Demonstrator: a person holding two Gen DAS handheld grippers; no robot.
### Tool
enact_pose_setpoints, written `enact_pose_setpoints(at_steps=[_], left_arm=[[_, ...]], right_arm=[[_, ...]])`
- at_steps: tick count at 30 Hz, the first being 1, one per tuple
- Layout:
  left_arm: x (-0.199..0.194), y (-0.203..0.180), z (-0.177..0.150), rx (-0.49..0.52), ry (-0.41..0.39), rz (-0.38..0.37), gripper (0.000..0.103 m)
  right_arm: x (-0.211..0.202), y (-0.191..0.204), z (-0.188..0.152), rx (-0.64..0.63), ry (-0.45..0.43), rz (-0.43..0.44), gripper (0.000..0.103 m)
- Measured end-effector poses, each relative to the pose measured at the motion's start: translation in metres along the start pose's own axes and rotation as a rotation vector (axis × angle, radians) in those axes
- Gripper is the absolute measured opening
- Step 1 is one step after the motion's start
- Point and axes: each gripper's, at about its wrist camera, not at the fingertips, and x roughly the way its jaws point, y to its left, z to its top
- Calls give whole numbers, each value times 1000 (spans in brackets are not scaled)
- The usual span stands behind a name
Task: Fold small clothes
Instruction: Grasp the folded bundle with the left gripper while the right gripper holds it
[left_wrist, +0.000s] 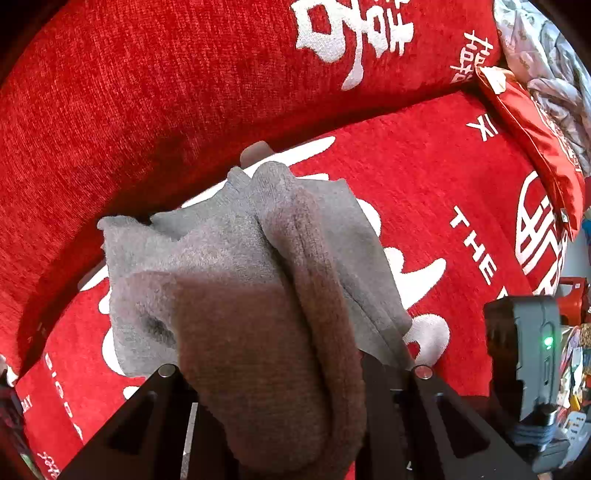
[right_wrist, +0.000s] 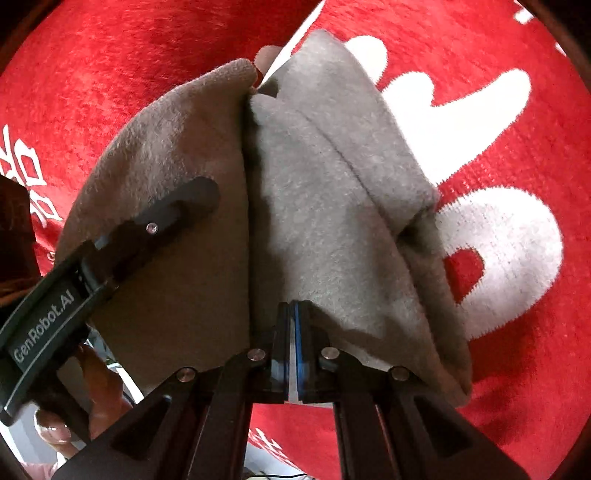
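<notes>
A small grey fleece garment (left_wrist: 236, 266) is bunched and held up over a red sofa cover (left_wrist: 424, 192) with white lettering. My left gripper (left_wrist: 295, 373) is spread apart, its fingers inside or under the cloth, which drapes over them. In the right wrist view my right gripper (right_wrist: 294, 314) is shut on the lower edge of the grey garment (right_wrist: 332, 206). One finger of the left gripper (right_wrist: 162, 221) lies against the garment's left fold. A pinkish tag (right_wrist: 267, 57) sticks out at the garment's top.
A red sofa backrest (left_wrist: 147, 92) rises behind. A red packet (left_wrist: 532, 140) and grey patterned cloth (left_wrist: 546, 66) lie at the far right. The right gripper's body (left_wrist: 524, 354) shows at right. A hand (right_wrist: 99, 391) holds the left gripper.
</notes>
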Motion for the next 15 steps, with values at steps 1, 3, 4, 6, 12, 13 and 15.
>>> enact_pose_setpoints(at_steps=[1, 3, 4, 6, 12, 13, 15], left_arm=[[0, 0, 1, -4, 4, 2, 19], [-2, 2, 3, -12, 14, 5, 19], [-1, -1, 3, -16, 19, 8, 19], [-5, 0, 4, -34, 31, 21, 21], [-41, -11, 5, -13, -98, -79, 78], [-50, -11, 3, -13, -124, -93, 78], [-70, -1, -2, -47, -179, -127, 78]], right_arm=[[2, -2, 0, 4, 6, 4, 2], [10, 5, 5, 11, 13, 9, 2], [11, 3, 6, 13, 16, 10, 2], [17, 1, 3, 19, 26, 10, 2], [23, -2, 19, 26, 21, 15, 3], [21, -2, 22, 29, 6, 33, 3], [13, -2, 24, 47, -32, 64, 3]])
